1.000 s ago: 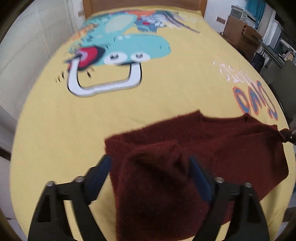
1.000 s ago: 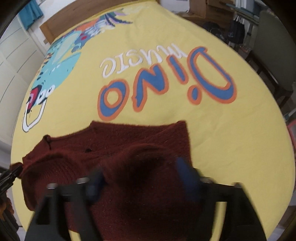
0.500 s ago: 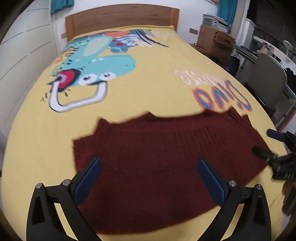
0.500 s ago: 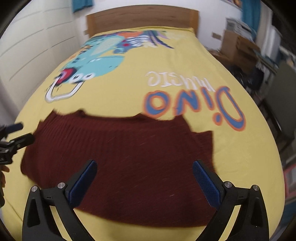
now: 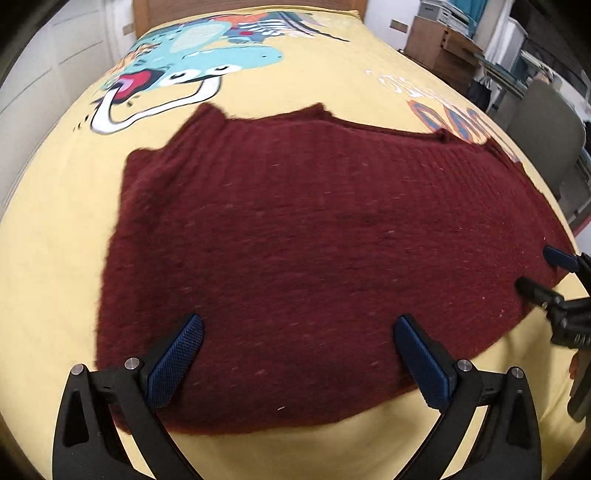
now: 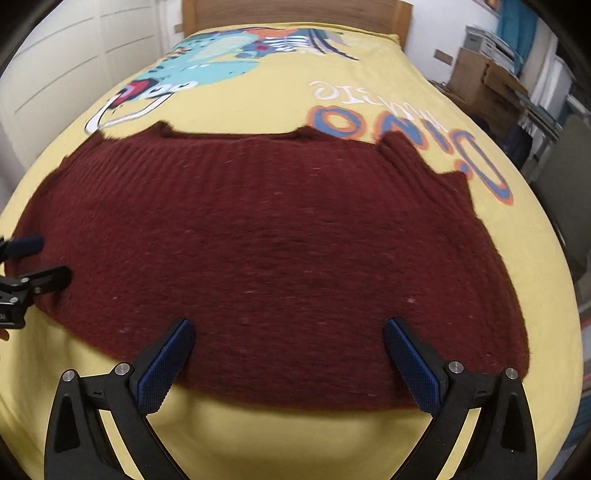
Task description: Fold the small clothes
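A dark red knitted garment [image 5: 314, 251] lies spread flat on the yellow bedspread [image 5: 55, 206]; it also shows in the right wrist view [image 6: 277, 251]. My left gripper [image 5: 299, 332] is open and empty, hovering over the garment's near left part. My right gripper [image 6: 288, 328] is open and empty over the near right part. The right gripper shows at the right edge of the left wrist view [image 5: 554, 273], and the left gripper at the left edge of the right wrist view [image 6: 26, 266].
The bedspread carries a dinosaur print [image 6: 199, 70] and "Dino" lettering [image 6: 369, 125]. A wooden headboard [image 6: 295, 14] stands at the far end. Cardboard boxes [image 6: 484, 81] and a chair [image 5: 543, 133] stand to the right of the bed, a white wall to the left.
Both grippers were shut on bunched folds of the garment. They opened, let it drop flat and spread out, and now hover open over its near edge.
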Available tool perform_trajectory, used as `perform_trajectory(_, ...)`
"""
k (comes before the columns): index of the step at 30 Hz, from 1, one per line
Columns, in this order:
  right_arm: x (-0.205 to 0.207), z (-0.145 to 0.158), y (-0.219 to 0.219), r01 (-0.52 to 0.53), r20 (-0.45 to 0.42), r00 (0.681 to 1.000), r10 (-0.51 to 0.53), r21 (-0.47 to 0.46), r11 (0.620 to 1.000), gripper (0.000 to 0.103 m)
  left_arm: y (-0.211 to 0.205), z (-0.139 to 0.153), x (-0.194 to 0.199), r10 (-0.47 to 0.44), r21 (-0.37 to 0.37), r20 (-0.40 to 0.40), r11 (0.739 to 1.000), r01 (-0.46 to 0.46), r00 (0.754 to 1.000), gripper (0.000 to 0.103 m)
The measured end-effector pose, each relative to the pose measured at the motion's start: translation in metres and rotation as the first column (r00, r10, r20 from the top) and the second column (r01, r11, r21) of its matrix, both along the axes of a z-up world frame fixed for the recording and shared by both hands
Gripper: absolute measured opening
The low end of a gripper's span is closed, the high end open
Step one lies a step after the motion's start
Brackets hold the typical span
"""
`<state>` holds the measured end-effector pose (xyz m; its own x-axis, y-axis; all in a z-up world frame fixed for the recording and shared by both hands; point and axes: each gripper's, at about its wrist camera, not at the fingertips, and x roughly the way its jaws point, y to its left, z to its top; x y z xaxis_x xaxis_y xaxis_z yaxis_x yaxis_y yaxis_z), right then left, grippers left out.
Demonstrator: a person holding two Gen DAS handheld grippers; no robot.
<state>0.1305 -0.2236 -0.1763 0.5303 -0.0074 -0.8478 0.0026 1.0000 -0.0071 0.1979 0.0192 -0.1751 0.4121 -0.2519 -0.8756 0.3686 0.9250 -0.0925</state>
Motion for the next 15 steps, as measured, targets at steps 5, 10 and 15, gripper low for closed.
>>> perform_trajectory(5, -0.001, 0.004, -0.031, 0.067, -0.007, 0.998, -0.067, -0.025, 0.997, 0.102, 0.014, 0.002, -0.001, -0.011, 0.0, 0.009, 1.0, 0.011, 1.0, 0.102)
perform_trajectory(10, -0.008, -0.003, -0.067, 0.137, -0.032, 0.99, -0.136, 0.022, 0.99, 0.102, 0.015, -0.004, -0.01, -0.023, 0.013, 0.011, 1.0, 0.023, 1.0, 0.102)
perform_trajectory(15, -0.011, -0.016, -0.065, 0.124, -0.05, 0.991, -0.123, 0.016, 0.992, 0.103, 0.009, -0.01, -0.011, 0.011, 0.026, 0.0, 1.0, -0.011, 1.0, 0.102)
